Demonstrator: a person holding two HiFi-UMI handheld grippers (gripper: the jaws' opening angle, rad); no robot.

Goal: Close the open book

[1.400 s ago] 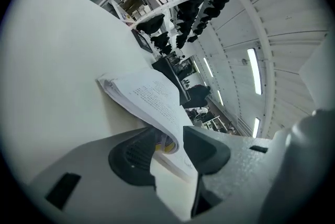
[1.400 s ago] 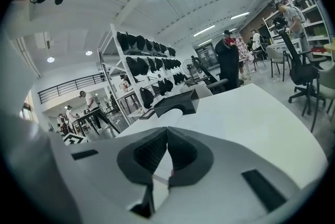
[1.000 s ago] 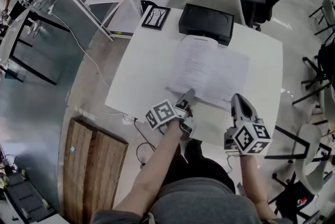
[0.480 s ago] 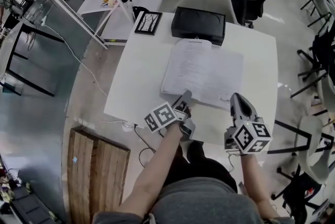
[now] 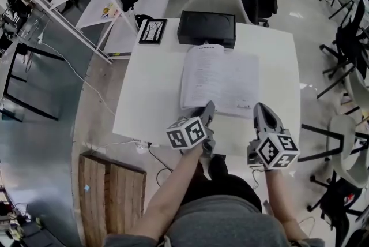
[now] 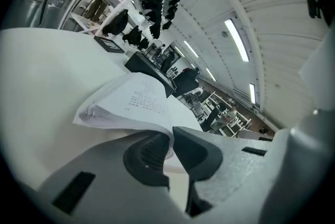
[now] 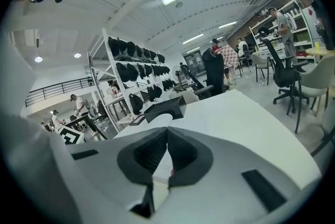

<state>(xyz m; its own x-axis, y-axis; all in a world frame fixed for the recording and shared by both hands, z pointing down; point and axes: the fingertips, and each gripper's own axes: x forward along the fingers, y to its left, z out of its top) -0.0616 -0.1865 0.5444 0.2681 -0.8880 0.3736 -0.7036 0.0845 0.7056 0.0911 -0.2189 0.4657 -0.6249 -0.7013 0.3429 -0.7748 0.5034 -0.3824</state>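
So, open book (image 5: 219,81) lies flat mid white table (image 5: 147,96). Left gripper (image 5: 208,106) has just been closing and now pinches its near-left page edge, likely to swing that half over. Right gripper (image 5: 259,107) is pressed together and empty, waiting beside the near-right corner.

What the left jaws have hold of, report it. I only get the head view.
Observer: In the left gripper view, the left gripper has just been closing and now pinches a few pages at the near edge of the book.
Operator: Say how those pages lie.
Observer: They hump upward, and their outer edges are fanned apart.
Operator: Right jaws next.
Observer: In the right gripper view, the right gripper is shut tip to tip, with nothing pinched between the tips.
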